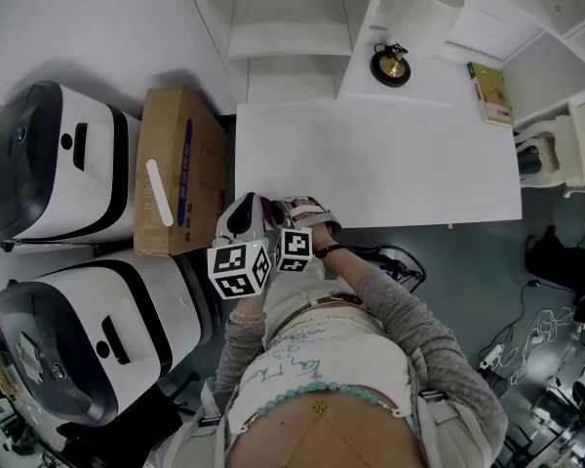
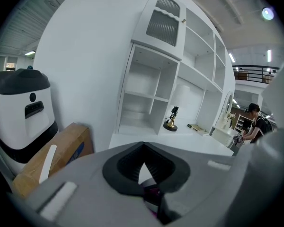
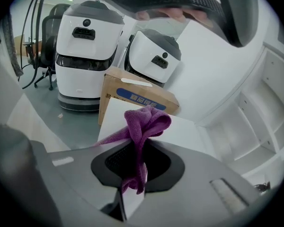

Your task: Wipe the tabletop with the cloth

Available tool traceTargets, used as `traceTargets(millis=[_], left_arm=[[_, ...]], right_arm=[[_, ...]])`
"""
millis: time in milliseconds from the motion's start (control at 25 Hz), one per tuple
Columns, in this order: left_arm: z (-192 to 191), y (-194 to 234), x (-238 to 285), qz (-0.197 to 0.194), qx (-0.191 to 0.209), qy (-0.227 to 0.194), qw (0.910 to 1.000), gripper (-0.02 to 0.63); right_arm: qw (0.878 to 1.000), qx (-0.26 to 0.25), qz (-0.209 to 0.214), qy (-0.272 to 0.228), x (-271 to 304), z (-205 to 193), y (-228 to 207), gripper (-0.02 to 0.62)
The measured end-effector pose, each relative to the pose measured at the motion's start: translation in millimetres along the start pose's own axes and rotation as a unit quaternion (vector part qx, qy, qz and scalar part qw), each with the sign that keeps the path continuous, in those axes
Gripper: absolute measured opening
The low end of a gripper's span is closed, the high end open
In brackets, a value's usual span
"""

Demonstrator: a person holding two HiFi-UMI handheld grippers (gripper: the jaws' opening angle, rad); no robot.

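Cloth of purple microfibre (image 3: 144,122) bunched, pinched in right gripper (image 3: 135,162) at white tabletop (image 1: 390,164), near left corner; left gripper (image 2: 144,176) pressed together. We should flatten it, wipe overlapping strokes.

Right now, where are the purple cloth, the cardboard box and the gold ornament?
purple cloth (image 3: 146,119): right gripper view, bunched top.
cardboard box (image 1: 171,123): head view, bare brown top.
gold ornament (image 1: 391,66): head view, round base.
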State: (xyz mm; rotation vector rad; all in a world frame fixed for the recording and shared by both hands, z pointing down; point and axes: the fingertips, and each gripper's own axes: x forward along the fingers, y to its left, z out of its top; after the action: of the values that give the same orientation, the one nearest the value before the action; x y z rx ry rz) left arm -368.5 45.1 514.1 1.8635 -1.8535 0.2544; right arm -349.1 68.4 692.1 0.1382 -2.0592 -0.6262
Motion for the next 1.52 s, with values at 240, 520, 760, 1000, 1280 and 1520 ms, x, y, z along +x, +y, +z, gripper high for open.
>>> traceTargets(millis=[240,520,760,1000,1280,1520], left_arm=[[1.3,-17.3,5.4,0.006,0.004,0.001,1.0000,0.002],[-4.3,-34.5,5.1,0.012,0.001,0.006,0.9999,0.002],[-3.0,-46.6,8.4,0.020,0.001,0.004,0.9998,0.002],[-3.5,-62.7,12.9,0.016,0.005,0.006,0.9998,0.002],[-4.6,-76.8,17.2,0.014,0.008,0.007,0.9999,0.002],[-5.5,-88.2,20.0,0.010,0.009,0.007,0.9999,0.002]], right_arm=[[1.000,-0.008,0.006,-0.008,-5.7,-9.8,-1.1,0.072],[1.000,-0.019,0.011,-0.011,-12.2,-22.8,-1.4,0.072],[0.999,-0.026,0.014,-0.012,-19.5,-38.4,-3.2,0.072],[1.000,-0.018,0.012,-0.009,-25.5,-52.7,-6.3,0.072],[1.000,-0.013,0.009,-0.003,-32.0,-70.4,-8.6,0.072],[1.000,-0.008,0.007,0.004,-37.9,-84.9,-11.5,0.072]])
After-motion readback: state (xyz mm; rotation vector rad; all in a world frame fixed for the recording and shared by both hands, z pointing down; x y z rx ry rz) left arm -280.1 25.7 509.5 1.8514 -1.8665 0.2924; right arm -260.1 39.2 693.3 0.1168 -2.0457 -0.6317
